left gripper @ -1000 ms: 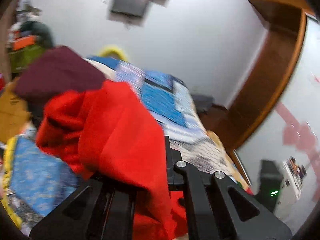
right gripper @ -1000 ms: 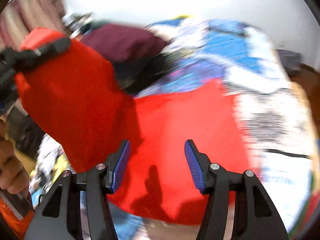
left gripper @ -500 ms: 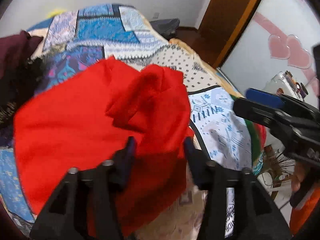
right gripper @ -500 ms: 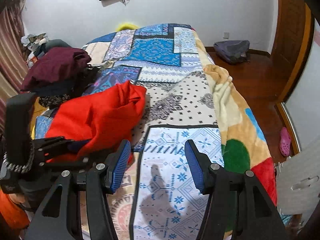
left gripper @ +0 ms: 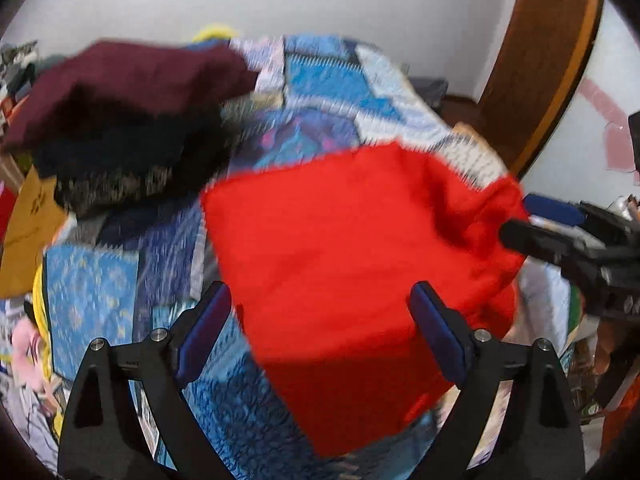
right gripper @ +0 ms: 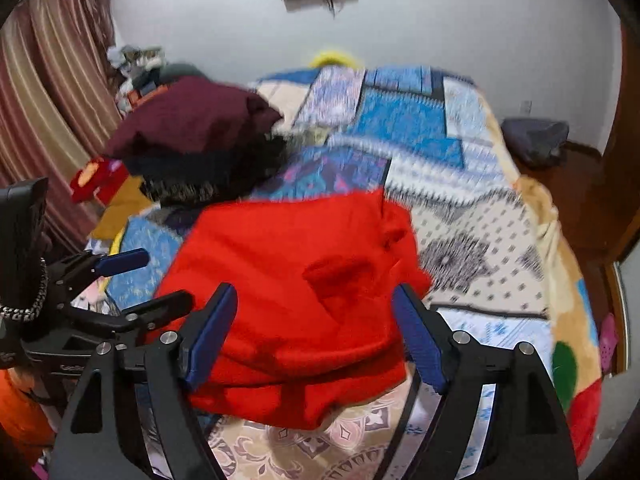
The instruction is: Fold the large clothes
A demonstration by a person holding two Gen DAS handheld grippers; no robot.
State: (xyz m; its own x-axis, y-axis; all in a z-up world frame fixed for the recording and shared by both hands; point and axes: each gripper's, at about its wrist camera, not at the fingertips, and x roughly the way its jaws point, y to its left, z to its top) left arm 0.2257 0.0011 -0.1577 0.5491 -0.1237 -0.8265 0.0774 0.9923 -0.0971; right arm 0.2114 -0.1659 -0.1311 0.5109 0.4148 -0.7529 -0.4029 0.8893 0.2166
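2 spread blue-padded fingers of the left gripper (left gripper: 320, 320) are seen in the left wrist view, holding nothing, above the red fleece garment (left gripper: 352, 264), which lies loosely bunched on the patterned blue patchwork bedspread (left gripper: 100, 304). In the right wrist view the right gripper (right gripper: 316, 336) is likewise parted and empty over the garment, beside a pile of maroon and dark clothes (right gripper: 192, 136). The garment should probably be flattened first, each edge pinched at a corner, and lumps smoothed before any fold is made.
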